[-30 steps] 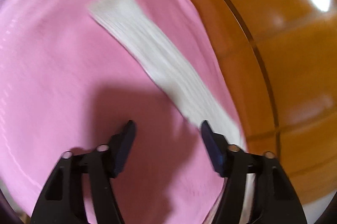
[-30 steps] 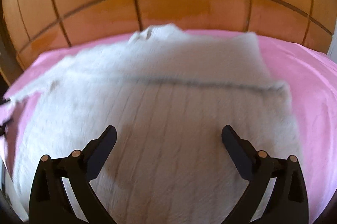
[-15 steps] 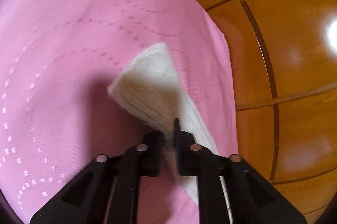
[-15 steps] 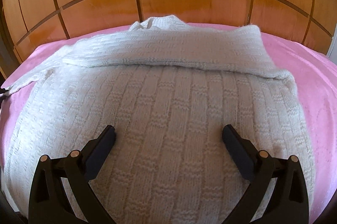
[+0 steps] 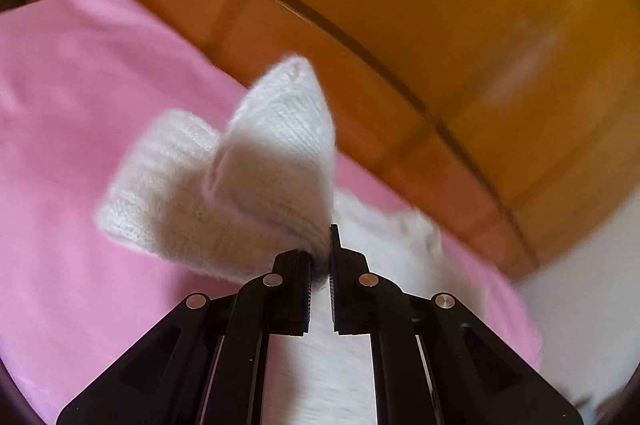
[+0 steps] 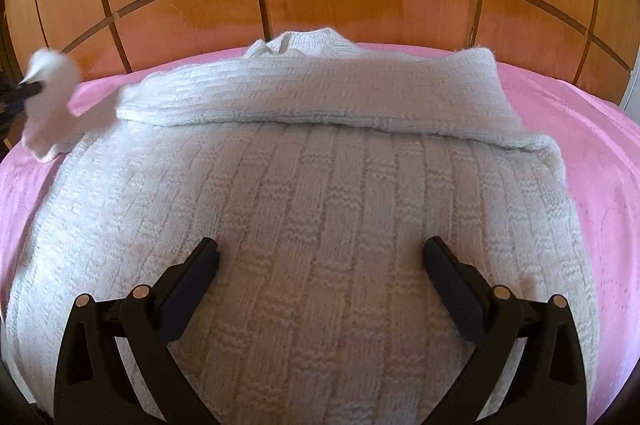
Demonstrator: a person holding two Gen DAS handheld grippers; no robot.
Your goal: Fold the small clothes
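A white knitted sweater (image 6: 304, 209) lies spread flat on a pink bedspread (image 6: 600, 129), its collar toward the wooden headboard (image 6: 360, 1) and its body filling the middle of the bed. One sleeve (image 6: 320, 93) is folded across the chest, running from the sweater's right shoulder toward its left side. The other sleeve's cuff (image 5: 240, 181) is lifted off the bedspread near the bed's left edge, bunched and doubled over, and the left gripper (image 5: 320, 265) has its jaws pressed together on that knit; in the right wrist view the raised cuff (image 6: 50, 93) shows at the far left, with the dark tip of the left gripper against it. The right gripper (image 6: 320, 265) hovers over the lower body of the sweater with its jaws spread wide, holding nothing. Behind the bed, the headboard is made of orange-brown panels divided by dark grooves.
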